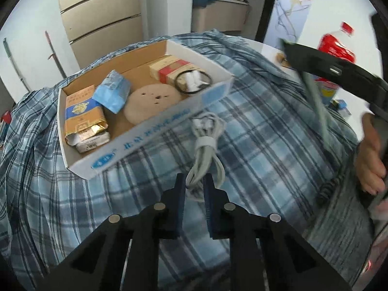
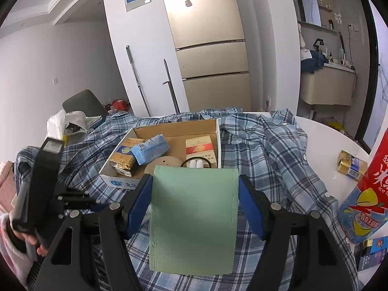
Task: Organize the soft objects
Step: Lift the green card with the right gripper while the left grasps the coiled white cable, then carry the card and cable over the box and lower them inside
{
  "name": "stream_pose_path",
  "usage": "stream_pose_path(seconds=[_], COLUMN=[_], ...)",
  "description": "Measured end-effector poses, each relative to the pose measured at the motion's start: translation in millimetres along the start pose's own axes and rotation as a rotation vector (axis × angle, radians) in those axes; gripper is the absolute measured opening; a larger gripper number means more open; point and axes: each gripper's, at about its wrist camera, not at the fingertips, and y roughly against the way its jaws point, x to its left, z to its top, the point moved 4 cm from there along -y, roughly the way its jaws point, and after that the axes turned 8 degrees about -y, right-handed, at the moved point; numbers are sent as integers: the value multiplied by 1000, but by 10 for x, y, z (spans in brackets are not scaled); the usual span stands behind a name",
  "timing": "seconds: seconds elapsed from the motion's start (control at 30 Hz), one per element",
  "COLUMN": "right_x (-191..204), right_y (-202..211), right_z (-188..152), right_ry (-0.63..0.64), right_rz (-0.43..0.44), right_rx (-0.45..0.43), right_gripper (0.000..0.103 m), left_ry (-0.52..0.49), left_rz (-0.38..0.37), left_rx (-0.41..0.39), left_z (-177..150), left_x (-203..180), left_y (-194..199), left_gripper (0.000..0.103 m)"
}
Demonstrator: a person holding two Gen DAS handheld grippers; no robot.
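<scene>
The left gripper [image 1: 195, 181] is clenched on the white cable [image 1: 206, 145]; right gripper [image 2: 194, 181] grasps a green pouch [image 2: 194, 215] (next, probably into the box [image 1: 155, 131])

A coiled white cable [image 1: 206, 150], bound at its middle by a white strap, lies on a blue plaid shirt [image 1: 254, 133] spread over the bench, just beside the near wall of an open cardboard box [image 1: 150, 131], its lower loops pinched between the pads of the left tool [image 1: 194, 184]. A pale green, stitched-edge pouch [image 2: 194, 215] stands upright between the pads of the right tool [image 2: 194, 194], which press its two side edges.
</scene>
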Motion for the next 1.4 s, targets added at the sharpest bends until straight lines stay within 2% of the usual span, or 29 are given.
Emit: stream_pose_path(seconds=[0.07,0.17,0.23,0.27,0.3,0.63,0.67,0.7,0.77,0.83,0.93,1.1,1.4], right_x=[-2,6,15,17,17,-51,-62,-73,-83,-83,-72,-61,-18], right_y=[4,-1,0,0,-1,9,11,10,3,-8,-19,-29,-2], right_z=[3,-5,-6,-8,-9,13,17,19,14,11,6,-6,-16], right_ry=[1,2,5,7,8,-21,-24,-28,-32,-29,-19,-4,6], right_rz=[1,6,6,6,6,-1,-1,-2,-3,-2,-7,-29,-33], right_rx=[1,7,7,7,8,2,1,1,5,9,16,7,-5], right_gripper=[69,69,69,69,69,69,69,69,69,69,69,69,69], left_ry=[-29,-55,-59,-55,-51,9,9,9,21,12,-24,-22,53], left_rz=[-16,10,32,42,45,17,12,8,-6,-9,25,71,148], left_rx=[0,11,14,10,2,30,34,43,63,64,42,-24,-188], left_z=[-3,3,28,55,66,350,359,365,350,323,316,302,357], left_x=[-113,-227,-239,-224,-210,-33,-34,-38,-43,-61,-122,-167,-56], left_y=[50,66,42,23,20,-325,-354,-396,-463,-494,-454,-251,387], left_gripper=[16,18,34,54,62,62,59,42,29,24,23,23,23])
